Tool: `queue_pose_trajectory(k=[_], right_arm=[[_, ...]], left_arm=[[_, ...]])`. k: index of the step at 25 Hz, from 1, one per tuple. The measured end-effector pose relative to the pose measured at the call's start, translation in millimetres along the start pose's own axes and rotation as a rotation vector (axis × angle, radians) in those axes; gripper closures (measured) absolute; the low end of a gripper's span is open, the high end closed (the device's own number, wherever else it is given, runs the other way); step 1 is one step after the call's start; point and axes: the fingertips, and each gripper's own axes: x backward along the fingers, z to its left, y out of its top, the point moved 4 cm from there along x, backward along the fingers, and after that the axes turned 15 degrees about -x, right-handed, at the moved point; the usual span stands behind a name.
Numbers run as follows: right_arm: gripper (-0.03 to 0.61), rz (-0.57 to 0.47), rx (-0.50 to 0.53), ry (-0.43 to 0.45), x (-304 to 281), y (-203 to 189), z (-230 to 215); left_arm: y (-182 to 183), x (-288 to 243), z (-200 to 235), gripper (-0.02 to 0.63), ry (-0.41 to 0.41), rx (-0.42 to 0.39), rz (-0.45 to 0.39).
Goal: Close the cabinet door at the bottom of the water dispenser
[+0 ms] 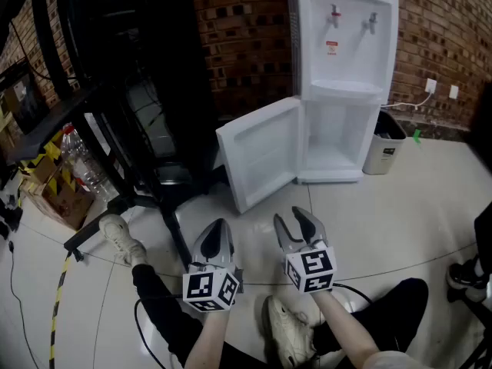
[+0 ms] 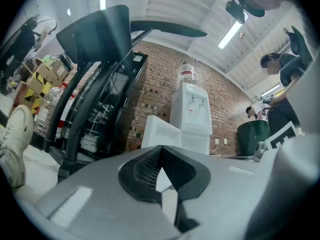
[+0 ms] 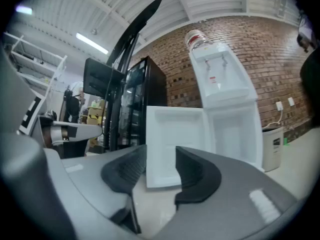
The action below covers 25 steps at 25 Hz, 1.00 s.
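Observation:
The white water dispenser (image 1: 342, 44) stands against the brick wall. Its bottom cabinet door (image 1: 257, 156) is swung wide open to the left, showing the empty white compartment (image 1: 334, 141). Both grippers hover low over the floor, well short of the door. My left gripper (image 1: 217, 227) has its jaws together with nothing between them. My right gripper (image 1: 294, 220) is open and empty. In the right gripper view the door (image 3: 175, 134) shows through the gap of the right gripper (image 3: 160, 159). In the left gripper view the dispenser (image 2: 192, 109) stands beyond the left gripper (image 2: 161, 154).
A black rack on a stand (image 1: 131, 91) fills the left, its foot reaching toward the door. A grey bin (image 1: 383, 144) sits right of the dispenser. Boxes and bottles (image 1: 73, 164) lie far left. The person's shoes (image 1: 123, 237) and a floor cable (image 1: 400, 264) are near.

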Motion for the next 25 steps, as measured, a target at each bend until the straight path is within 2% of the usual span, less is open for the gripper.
queue_pose_trajectory(k=[1, 6, 10, 13, 18, 21, 25], right_arm=[[0.397, 0.008, 0.0, -0.009, -14.8, -1.8, 3.2], [0.4, 0.022, 0.012, -0.048, -85.0, -6.8, 22.8], [0.348, 0.035, -0.022, -0.071, -134.8, -12.8, 27.5], [0.344, 0.041, 0.037, -0.097, -164.6, -19.4, 28.8], [0.344, 0.066, 0.007, -0.119, -192.9, -34.5, 35.6], [0.344, 0.049, 0.053, -0.158, -201.8, -36.4, 39.2], [0.347, 0.067, 0.054, -0.18, -209.9, -46.1, 41.0]], left_arm=[[-3.7, -1.5, 3.9, 0.597, 0.012, -0.014, 0.008], [-16.6, -9.5, 15.9, 0.597, 0.03, -0.003, 0.026], [-15.0, -15.9, 13.4, 0.597, 0.023, 0.021, 0.019], [-14.1, -19.8, 20.3, 0.598, 0.031, 0.032, 0.004], [-33.0, -20.9, 33.6, 0.598, 0.064, 0.062, 0.039], [-46.9, -22.8, 35.4, 0.597, 0.069, 0.107, 0.066], [-49.4, -21.0, 40.4, 0.598, 0.078, 0.094, 0.059]])
